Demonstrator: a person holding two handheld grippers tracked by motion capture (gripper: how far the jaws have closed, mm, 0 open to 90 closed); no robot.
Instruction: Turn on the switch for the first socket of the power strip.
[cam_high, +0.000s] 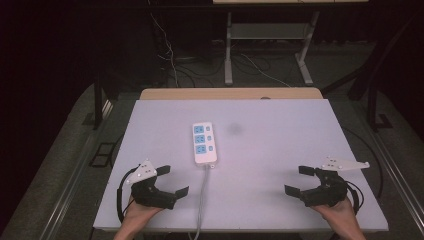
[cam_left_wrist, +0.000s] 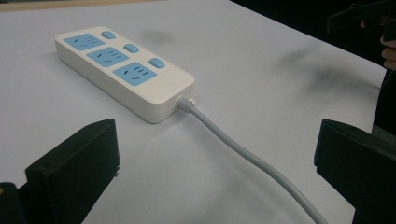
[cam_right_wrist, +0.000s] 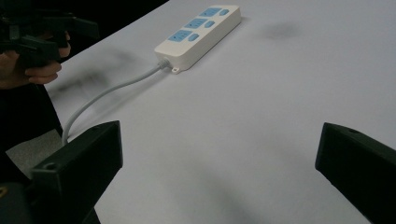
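Lying between both wide-open tools, left tool (cam_high: 173, 181) and right tool (cam_high: 298, 180), power strip (cam_high: 204, 142) sits farther up.

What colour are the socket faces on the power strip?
Light blue, on a white power strip; clearest in the left gripper view.

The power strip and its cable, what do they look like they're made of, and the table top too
Power strip: apparently hard moulded plastic, off-white and smooth with a soft sheen, with matte blue plastic socket faces and buttons.
Cable: likely flexible rubbery or PVC sheath, pale grey, curving freely.
Table top: flat, matte white sheet, possibly laminate or foam board; unclear.
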